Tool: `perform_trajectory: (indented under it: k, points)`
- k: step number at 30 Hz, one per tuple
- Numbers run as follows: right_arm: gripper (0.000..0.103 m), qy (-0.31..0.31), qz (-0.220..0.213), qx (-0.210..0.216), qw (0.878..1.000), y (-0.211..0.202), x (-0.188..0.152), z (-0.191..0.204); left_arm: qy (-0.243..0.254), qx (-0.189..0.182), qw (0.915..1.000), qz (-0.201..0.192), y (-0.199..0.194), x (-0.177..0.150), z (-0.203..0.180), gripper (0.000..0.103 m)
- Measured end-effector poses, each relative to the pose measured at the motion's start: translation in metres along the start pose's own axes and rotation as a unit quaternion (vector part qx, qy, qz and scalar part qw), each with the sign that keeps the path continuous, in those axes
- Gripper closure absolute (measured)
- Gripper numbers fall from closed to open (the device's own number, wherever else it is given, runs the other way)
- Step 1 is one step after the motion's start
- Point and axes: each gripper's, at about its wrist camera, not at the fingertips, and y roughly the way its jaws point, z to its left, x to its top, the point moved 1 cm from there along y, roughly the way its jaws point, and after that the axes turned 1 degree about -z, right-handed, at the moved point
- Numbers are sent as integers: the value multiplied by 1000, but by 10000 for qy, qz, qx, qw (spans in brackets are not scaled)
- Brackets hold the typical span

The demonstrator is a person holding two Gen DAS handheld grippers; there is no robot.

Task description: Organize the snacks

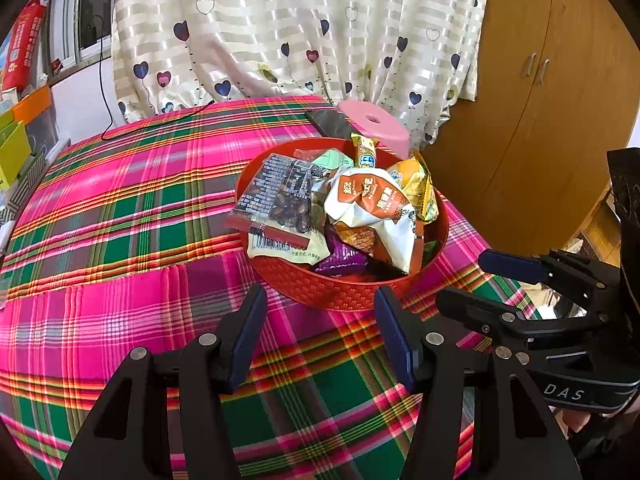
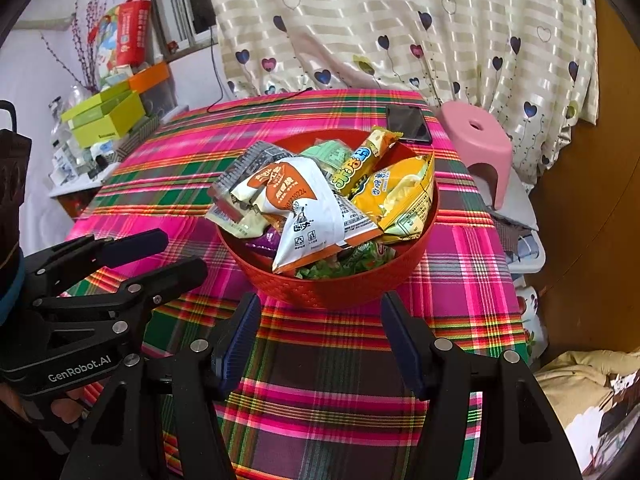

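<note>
**Snack basket on plaid table, both tongs empty**

Round red woven-pattern plastic basket (image 1: 340, 292), standing at the table's right side on a pink, green and orange plaid tablecloth (image 1: 132, 208). Contents heaped: white-and-orange crumpled snack bag (image 2: 308, 208), yellow chip packet (image 2: 404, 196), clear packet of dark seeds (image 1: 276, 200), purple wrapper (image 1: 340, 258). Black phone (image 2: 408, 124) lies just beyond the basket. Pink plastic stool (image 2: 480, 140) far right. Left gripper (image 1: 320, 328) and right gripper (image 2: 320, 332): jaws spread, holding nothing, near side of basket.
</note>
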Motion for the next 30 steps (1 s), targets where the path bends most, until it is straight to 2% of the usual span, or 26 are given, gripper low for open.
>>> perform_trajectory:
  k: [30]
  points:
    - [41, 42, -18, -14, 10000, -1, -1, -4, 48, 55, 10000, 8, 0, 1, -3, 46]
